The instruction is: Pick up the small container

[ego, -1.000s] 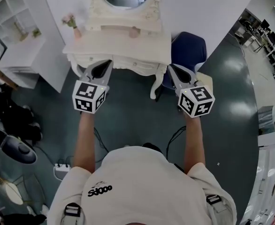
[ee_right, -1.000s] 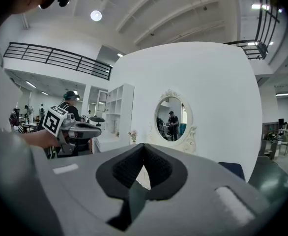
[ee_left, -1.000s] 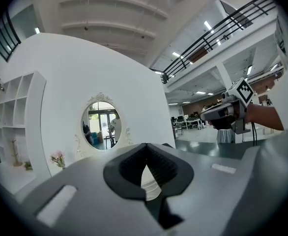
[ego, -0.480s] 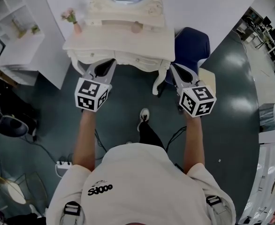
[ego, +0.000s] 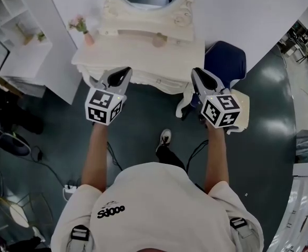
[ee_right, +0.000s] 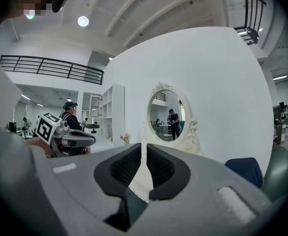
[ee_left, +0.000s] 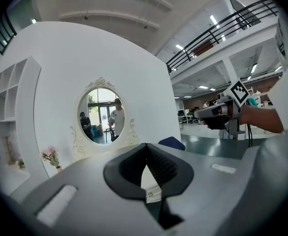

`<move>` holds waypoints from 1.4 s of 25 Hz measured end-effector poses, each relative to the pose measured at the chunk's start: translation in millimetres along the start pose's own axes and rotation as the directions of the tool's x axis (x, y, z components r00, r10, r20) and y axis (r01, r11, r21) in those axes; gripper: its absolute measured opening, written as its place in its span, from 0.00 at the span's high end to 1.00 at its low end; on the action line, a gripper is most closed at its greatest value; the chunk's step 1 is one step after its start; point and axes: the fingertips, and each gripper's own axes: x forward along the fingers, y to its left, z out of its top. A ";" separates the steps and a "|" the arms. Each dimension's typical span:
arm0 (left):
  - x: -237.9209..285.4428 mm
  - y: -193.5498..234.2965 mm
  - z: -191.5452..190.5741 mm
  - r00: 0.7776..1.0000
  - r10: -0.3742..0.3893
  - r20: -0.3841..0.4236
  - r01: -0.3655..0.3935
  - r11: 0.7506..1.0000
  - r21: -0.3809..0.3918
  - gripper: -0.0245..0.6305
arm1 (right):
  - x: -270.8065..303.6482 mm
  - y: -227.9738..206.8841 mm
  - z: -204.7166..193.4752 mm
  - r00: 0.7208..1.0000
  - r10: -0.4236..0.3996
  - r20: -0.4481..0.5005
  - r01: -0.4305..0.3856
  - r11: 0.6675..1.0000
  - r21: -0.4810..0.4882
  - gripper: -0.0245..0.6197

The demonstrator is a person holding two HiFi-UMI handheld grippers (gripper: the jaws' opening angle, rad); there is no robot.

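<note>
A white, carved wooden dressing table (ego: 138, 56) with an oval mirror stood against the wall, and a navy blue upholstered chair (ego: 226, 63) was beside its right end. The left gripper (ego: 123, 72) hung over the table's front edge, clenched with its tips touching and empty. The right gripper (ego: 196, 73) was near the right corner, its jaws a thin slit apart, grasping nothing. The small, pale pinkish round container (ego: 158, 40) sat at the back of the tabletop below the mirror, well clear of both.
</note>
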 end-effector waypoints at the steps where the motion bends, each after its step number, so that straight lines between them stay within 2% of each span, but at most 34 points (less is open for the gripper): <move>1: 7.5 5.0 0.9 1.000 0.005 -0.004 -0.005 1.000 -0.002 0.93 | 9.0 -6.5 0.0 1.000 0.006 -0.005 -0.006 1.000 0.007 0.90; 8: 65.0 31.8 9.6 0.999 0.033 -0.009 -0.033 0.999 -0.041 0.93 | 55.5 -63.4 4.1 1.000 0.001 -0.018 0.000 0.998 0.055 0.90; 13: 107.9 52.1 6.8 0.999 0.047 -0.019 -0.048 0.996 -0.069 0.93 | 87.2 -91.3 2.8 0.998 0.038 -0.046 -0.035 0.998 0.047 0.90; 18: 148.4 52.0 2.9 0.998 0.059 -0.039 -0.062 0.993 -0.099 0.93 | 101.3 -119.9 -0.9 0.995 0.074 -0.062 -0.070 0.996 0.057 0.90; 21: 166.4 58.5 -2.3 0.994 0.088 -0.065 -0.095 0.990 -0.108 0.93 | 107.9 -131.8 -3.8 0.994 0.079 -0.073 -0.075 0.995 0.061 0.90; 25: 189.7 67.9 -13.3 0.991 0.116 -0.069 -0.124 0.983 -0.134 0.87 | 114.3 -146.7 -16.2 0.992 0.074 -0.102 -0.067 0.995 0.076 0.91; 28: 200.9 69.9 -26.9 0.992 0.087 -0.094 -0.099 0.986 -0.133 0.87 | 117.9 -149.6 -24.6 0.990 0.064 -0.125 -0.054 0.995 0.087 0.92; 32: 215.3 64.2 -39.6 0.995 0.012 -0.099 -0.030 0.983 -0.183 0.85 | 115.5 -152.8 -28.3 0.988 0.046 -0.150 -0.034 0.996 0.084 0.92; 35: 227.1 66.8 -51.6 0.993 -0.018 -0.120 -0.005 0.982 -0.190 0.84 | 117.7 -156.8 -29.0 0.986 0.018 -0.164 -0.004 0.996 0.087 0.92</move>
